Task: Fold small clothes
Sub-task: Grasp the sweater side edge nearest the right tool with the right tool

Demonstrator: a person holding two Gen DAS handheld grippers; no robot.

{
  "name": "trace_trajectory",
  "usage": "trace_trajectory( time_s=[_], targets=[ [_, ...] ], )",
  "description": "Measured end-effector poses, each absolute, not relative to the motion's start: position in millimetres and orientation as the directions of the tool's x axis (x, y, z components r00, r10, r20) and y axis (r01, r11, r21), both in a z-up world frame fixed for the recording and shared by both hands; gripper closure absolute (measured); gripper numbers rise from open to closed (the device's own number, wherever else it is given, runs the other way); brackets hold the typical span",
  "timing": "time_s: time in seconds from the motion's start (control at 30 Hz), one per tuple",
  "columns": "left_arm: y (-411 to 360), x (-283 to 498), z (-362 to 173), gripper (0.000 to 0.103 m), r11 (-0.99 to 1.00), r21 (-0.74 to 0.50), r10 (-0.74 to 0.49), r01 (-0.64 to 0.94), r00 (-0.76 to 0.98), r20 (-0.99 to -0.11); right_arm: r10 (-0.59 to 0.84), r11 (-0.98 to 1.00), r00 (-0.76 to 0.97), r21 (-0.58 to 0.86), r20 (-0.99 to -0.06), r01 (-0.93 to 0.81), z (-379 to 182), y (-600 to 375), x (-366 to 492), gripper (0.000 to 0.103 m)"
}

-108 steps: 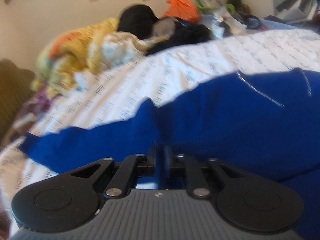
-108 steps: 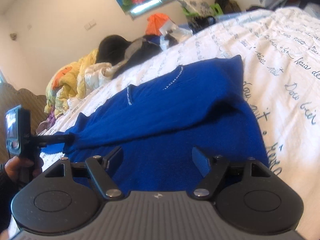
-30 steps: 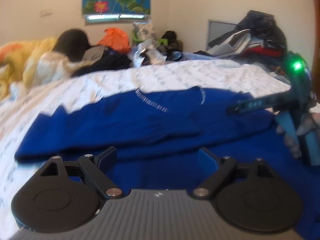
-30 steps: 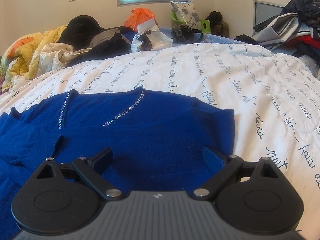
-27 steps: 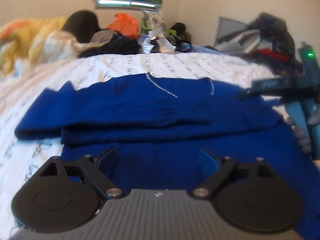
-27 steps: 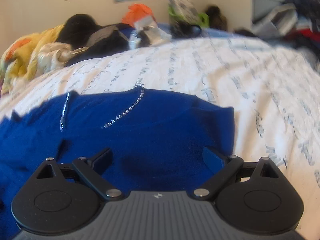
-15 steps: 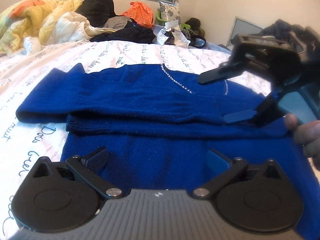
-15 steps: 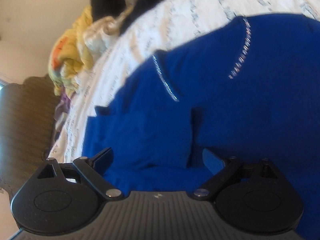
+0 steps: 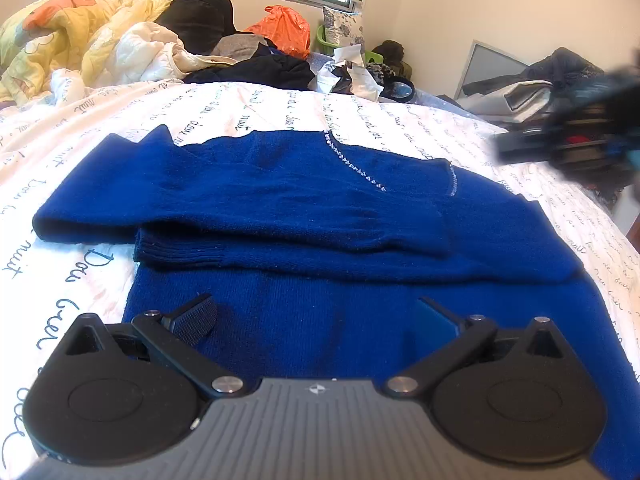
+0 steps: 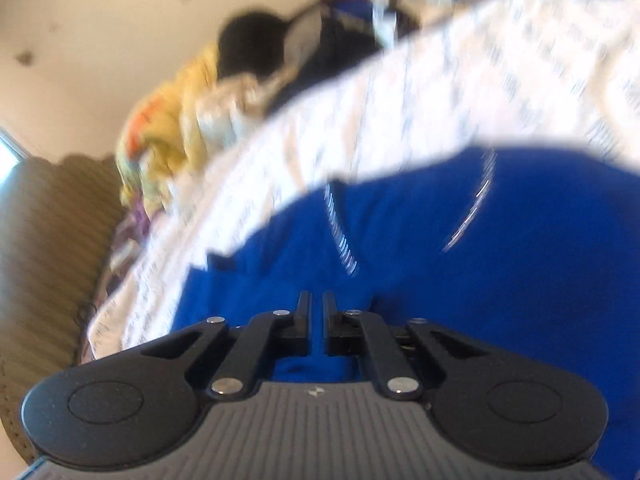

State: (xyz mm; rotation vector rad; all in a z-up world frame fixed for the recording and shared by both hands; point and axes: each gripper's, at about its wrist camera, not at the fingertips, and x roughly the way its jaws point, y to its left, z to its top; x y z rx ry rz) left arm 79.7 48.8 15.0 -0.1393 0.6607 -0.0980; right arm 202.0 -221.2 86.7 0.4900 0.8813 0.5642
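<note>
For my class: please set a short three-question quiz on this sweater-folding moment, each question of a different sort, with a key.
1. True or false: the left gripper is open above the blue sweater.
2. The right gripper is: A) wide open B) shut on the sweater's fabric C) holding a sock.
3. Fill in: both sleeves lie folded across the sweater's ____.

Key: 1 true; 2 B; 3 body.
</note>
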Motion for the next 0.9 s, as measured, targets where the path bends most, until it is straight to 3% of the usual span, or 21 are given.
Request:
trace_trajectory(
  time_s=[0.1,0.17,0.23,0.27,0.3,0.33,0.37,0.63,0.67,0.7,0.73,0.77,0.83,0.9],
  targets=[
    [50,80,15,0.000,0.985,-0.169,-0.139,0.044,0.787,-0.601,0.570,0.794,0.572,0.575,-0.590,-0.197,96,-278,200,0.098],
    [50,80,16,0.000,0.983,-0.180,-0.142,0.041,0.789,-0.597,0.606,0.740,0.537,0.663,-0.587,-0.110,81,-308,204,0.095],
    [51,81,16,0.000,0.982,-0.185,-0.143,0.038,0.790,-0.597,0.694,0.642,0.491,0.761,-0.526,-0.091,62,-311,202,0.092],
    [50,81,16,0.000,0.983,-0.182,-0.141,0.038,0.789,-0.597,0.728,0.605,0.471,0.789,-0.498,-0.101,55,-302,202,0.075],
    [49,80,16,0.000,0.984,-0.177,-0.138,0.038,0.789,-0.599,0.747,0.586,0.454,0.803,-0.486,-0.105,49,-289,203,0.042],
    [49,80,16,0.000,0.985,-0.171,-0.135,0.039,0.788,-0.600,0.761,0.570,0.442,0.815,-0.475,-0.105,41,-273,206,0.027],
    [48,80,16,0.000,0.986,-0.164,-0.132,0.040,0.787,-0.602,0.776,0.552,0.432,0.827,-0.460,-0.111,34,-262,211,0.020],
    [50,80,15,0.000,0.984,-0.176,-0.139,0.040,0.789,-0.598,0.794,0.563,0.343,0.820,-0.502,-0.104,10,-193,234,0.026],
    [50,80,15,0.000,0.983,-0.180,-0.142,0.041,0.789,-0.597,0.793,0.570,0.333,0.814,-0.509,-0.114,10,-186,235,0.034],
    [51,80,15,0.000,0.983,-0.182,-0.143,0.041,0.789,-0.597,0.783,0.593,0.313,0.797,-0.537,-0.117,9,-179,237,0.057],
    [50,80,15,0.000,0.983,-0.181,-0.143,0.041,0.789,-0.597,0.765,0.623,0.301,0.771,-0.569,-0.127,8,-172,237,0.071],
    [50,80,15,0.000,0.983,-0.180,-0.143,0.042,0.789,-0.598,0.751,0.648,0.292,0.747,-0.592,-0.150,6,-165,237,0.092],
    [50,80,16,0.000,0.983,-0.179,-0.143,0.042,0.789,-0.597,0.736,0.670,0.296,0.719,-0.609,-0.187,9,-160,235,0.096],
    [51,79,16,0.000,0.982,-0.183,-0.146,0.043,0.790,-0.596,0.762,0.640,0.312,0.734,-0.568,-0.228,24,-167,232,0.098]
  ],
)
